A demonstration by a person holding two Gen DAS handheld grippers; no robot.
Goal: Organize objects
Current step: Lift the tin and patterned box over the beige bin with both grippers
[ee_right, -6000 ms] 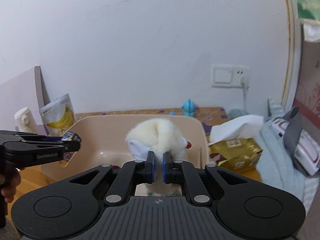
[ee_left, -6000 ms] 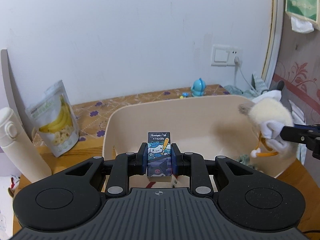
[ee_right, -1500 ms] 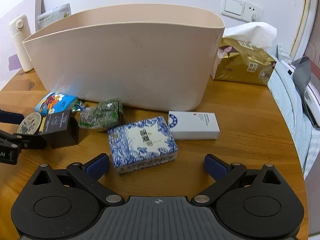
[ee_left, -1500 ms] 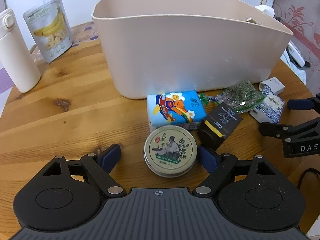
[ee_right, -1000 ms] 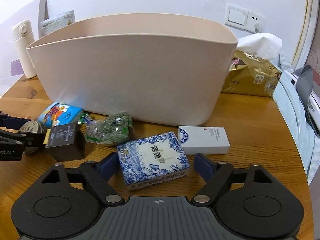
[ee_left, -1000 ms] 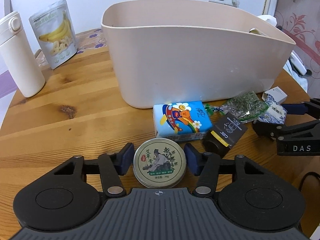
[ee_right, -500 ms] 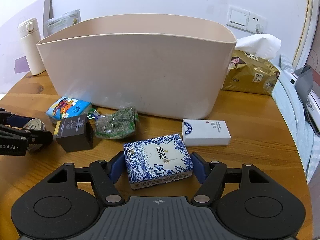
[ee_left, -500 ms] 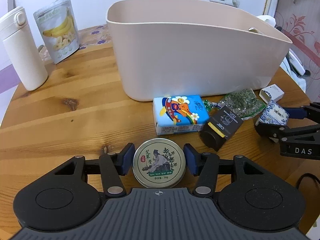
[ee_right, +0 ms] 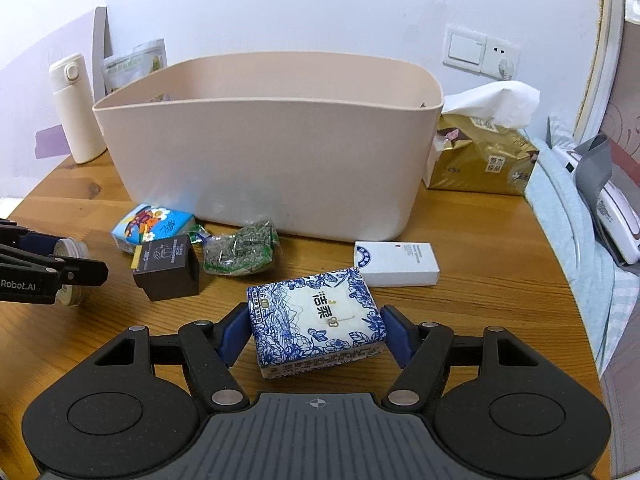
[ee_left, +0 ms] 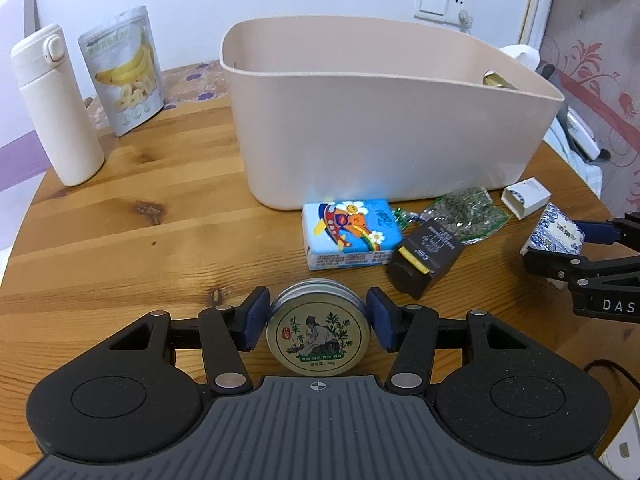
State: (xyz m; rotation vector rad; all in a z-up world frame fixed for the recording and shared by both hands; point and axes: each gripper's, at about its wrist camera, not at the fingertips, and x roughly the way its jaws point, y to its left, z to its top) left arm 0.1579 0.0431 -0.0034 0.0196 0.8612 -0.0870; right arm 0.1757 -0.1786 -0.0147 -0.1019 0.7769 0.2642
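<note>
On the wooden bench (ee_left: 120,216), a round tin (ee_left: 318,334) is gripped by the left tool (ee_left: 318,322), with a blue pad pressed against each side of its rim. The tin appears lifted slightly clear of the wood in the right wrist view, though this cannot be told for certain. A blue-and-white tissue pack (ee_right: 316,322) is held between the pads of the right tool (ee_right: 316,330), tilted a little, with both pads touching its short sides.

Behind both tools a beige tub (ee_left: 384,120) is seen standing on the bench. Just in front of the tub's wall lie a blue cartoon pack (ee_left: 350,234), a dark brown box (ee_left: 426,256) leaning against it, a green foil packet (ee_left: 466,210) and a small white box (ee_right: 396,264). These four are laid close together, some touching.

Well apart on the left, a cream flask (ee_left: 56,104) and a banana chip bag (ee_left: 124,76) are stood upright. Beside the tub's right end a gold tissue bag (ee_right: 484,156) is placed.
</note>
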